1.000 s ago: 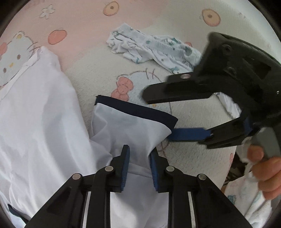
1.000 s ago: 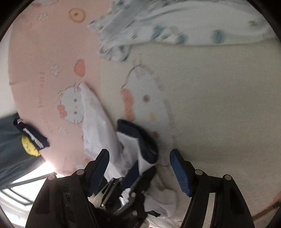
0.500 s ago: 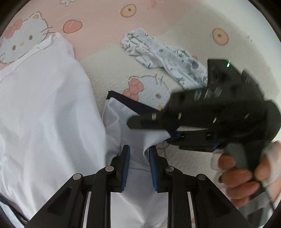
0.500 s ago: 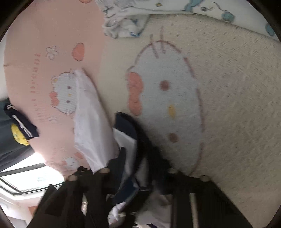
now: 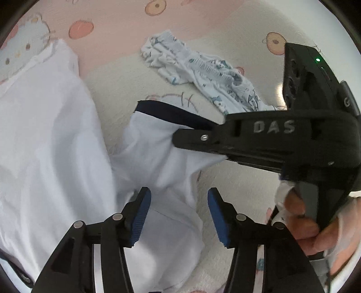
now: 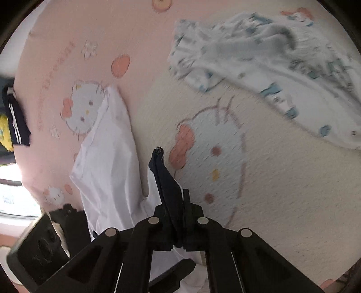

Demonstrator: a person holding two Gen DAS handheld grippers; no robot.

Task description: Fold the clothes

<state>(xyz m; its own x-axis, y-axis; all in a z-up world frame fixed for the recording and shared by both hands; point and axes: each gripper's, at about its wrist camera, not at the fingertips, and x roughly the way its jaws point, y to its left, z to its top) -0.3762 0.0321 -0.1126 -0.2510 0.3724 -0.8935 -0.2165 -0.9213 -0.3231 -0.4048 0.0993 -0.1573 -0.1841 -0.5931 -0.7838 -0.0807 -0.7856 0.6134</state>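
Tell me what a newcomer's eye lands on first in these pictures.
First, the right gripper, shut on the navy-trimmed sleeve of the white shirt, low in the middle of its own view. Next, the left gripper, open, its blue pads either side of the sleeve's white cloth. Behind, a crumpled patterned garment lies apart on the pink cartoon-cat bedsheet.

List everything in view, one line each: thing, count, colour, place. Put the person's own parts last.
white shirt: one, white with a navy sleeve cuff, spread on the left of the bed, sleeve toward the middle.
patterned garment: one, white with blue print, crumpled further back.
bedspread: one, pink and cream with cartoon cats, under everything.
dark garment: one, navy with white stripes, beside something yellow, off the bed's left edge.
left tool: one, black with blue pads, open over the sleeve.
right tool: one, black, shut on the cuff.
hand: one, holding the right tool's handle.
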